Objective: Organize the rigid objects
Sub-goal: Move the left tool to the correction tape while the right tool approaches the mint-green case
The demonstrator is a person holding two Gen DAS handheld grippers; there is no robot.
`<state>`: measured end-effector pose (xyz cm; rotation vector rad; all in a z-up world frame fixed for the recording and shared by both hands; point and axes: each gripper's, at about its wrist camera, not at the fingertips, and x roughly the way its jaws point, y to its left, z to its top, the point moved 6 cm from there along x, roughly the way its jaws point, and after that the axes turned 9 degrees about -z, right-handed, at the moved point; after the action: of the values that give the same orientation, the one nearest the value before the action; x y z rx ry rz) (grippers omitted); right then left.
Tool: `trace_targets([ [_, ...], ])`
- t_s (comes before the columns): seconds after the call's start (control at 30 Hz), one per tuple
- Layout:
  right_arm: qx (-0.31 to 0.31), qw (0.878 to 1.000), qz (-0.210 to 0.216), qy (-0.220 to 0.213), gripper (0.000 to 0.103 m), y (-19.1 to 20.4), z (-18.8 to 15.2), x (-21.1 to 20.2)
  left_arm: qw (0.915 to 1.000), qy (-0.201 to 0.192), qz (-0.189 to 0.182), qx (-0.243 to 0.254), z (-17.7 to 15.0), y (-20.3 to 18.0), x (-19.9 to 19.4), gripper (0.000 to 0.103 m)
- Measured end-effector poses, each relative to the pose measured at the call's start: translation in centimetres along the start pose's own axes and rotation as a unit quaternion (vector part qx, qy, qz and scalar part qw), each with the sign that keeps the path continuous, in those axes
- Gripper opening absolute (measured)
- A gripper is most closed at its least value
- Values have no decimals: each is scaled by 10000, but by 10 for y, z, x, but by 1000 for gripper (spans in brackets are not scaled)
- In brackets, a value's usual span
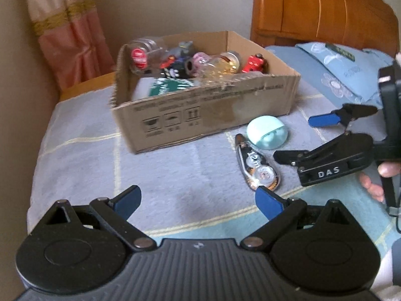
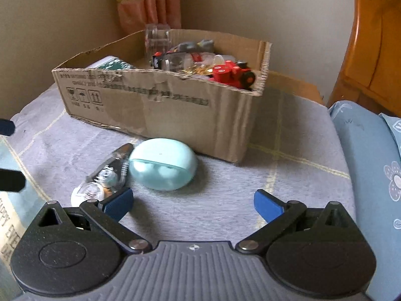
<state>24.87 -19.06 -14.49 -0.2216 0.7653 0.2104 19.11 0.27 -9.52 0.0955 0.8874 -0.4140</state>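
A cardboard box [image 1: 175,115] [image 2: 160,115] sits on the bed, holding several toys, jars and a green-and-white cup. In front of it lie a mint-green oval case [image 1: 267,131] [image 2: 163,164] and a clear correction-tape dispenser [image 1: 258,166] [image 2: 105,175], side by side. My left gripper [image 1: 198,200] is open and empty, low over the blanket, left of the dispenser. My right gripper [image 2: 193,204] is open and empty, just short of the mint case; it also shows in the left wrist view [image 1: 300,138], right of both objects.
A grey checked blanket [image 1: 87,170] covers the bed. A blue flowered pillow [image 1: 345,75] [image 2: 376,163] lies at the right. A wooden headboard [image 1: 325,10] stands behind it. A pink curtain [image 1: 67,30] and a beige wall are behind the box.
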Motion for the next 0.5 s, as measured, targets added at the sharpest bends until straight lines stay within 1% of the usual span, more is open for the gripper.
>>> trace_targets([
  [0.07,25,10000,-6,-93,103,-8,-3,-1,10000,28,1,27,3,-7,8,97],
  [0.3,39,9996,29,-291,103,-26,-10,-5,9992,210,-248,231,7,-35,39,97],
  [0.37,67,9993,20,-378,103,-26,-12,-6,9988,192,-260,371,7,-42,48,97],
  [0.43,85,9992,-3,-387,103,-26,-13,-8,9987,143,-109,479,7,-44,56,99],
  [0.5,74,9993,-1,-366,103,-26,-13,-9,9987,-3,-113,489,9,-42,59,99],
])
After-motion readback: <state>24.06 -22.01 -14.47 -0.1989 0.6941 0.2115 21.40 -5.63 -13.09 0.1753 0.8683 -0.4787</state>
